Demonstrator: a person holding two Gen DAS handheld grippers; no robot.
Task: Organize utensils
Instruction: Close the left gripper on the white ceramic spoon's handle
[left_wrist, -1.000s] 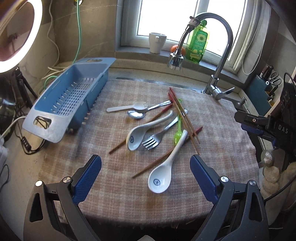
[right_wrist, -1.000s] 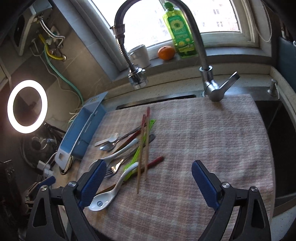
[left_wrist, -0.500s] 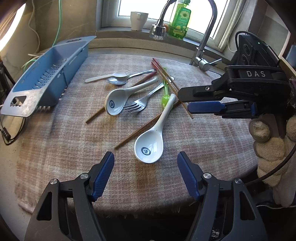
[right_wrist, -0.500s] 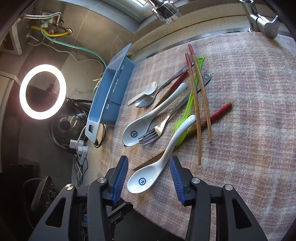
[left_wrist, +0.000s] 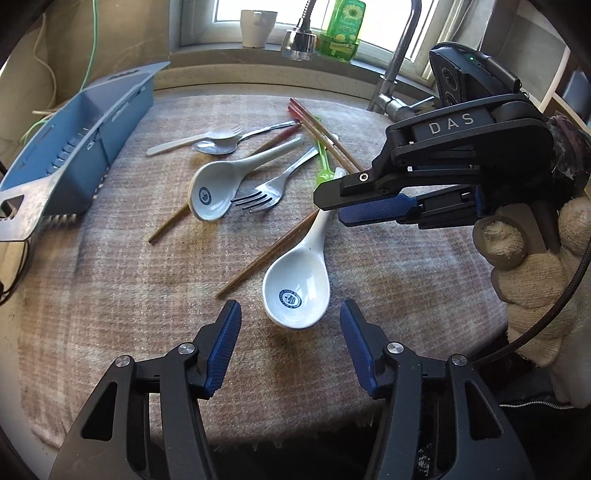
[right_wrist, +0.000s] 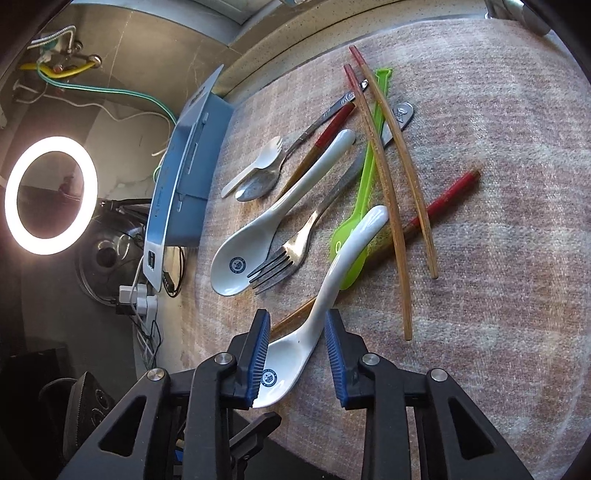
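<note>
The right gripper (right_wrist: 295, 343) is closing around the nearest white soup spoon (left_wrist: 300, 280), its blue pads either side of the neck but not yet pressing. The left gripper (left_wrist: 290, 343) (also narrowing, nothing between its pads) hovers just short of that spoon's bowl. The spoon lies on the checked cloth (left_wrist: 129, 295) beside a metal fork (right_wrist: 291, 251), chopsticks (right_wrist: 384, 192) and a second white spoon (left_wrist: 221, 184); the blue drainer basket (left_wrist: 74, 147) sits at the cloth's left edge.
</note>
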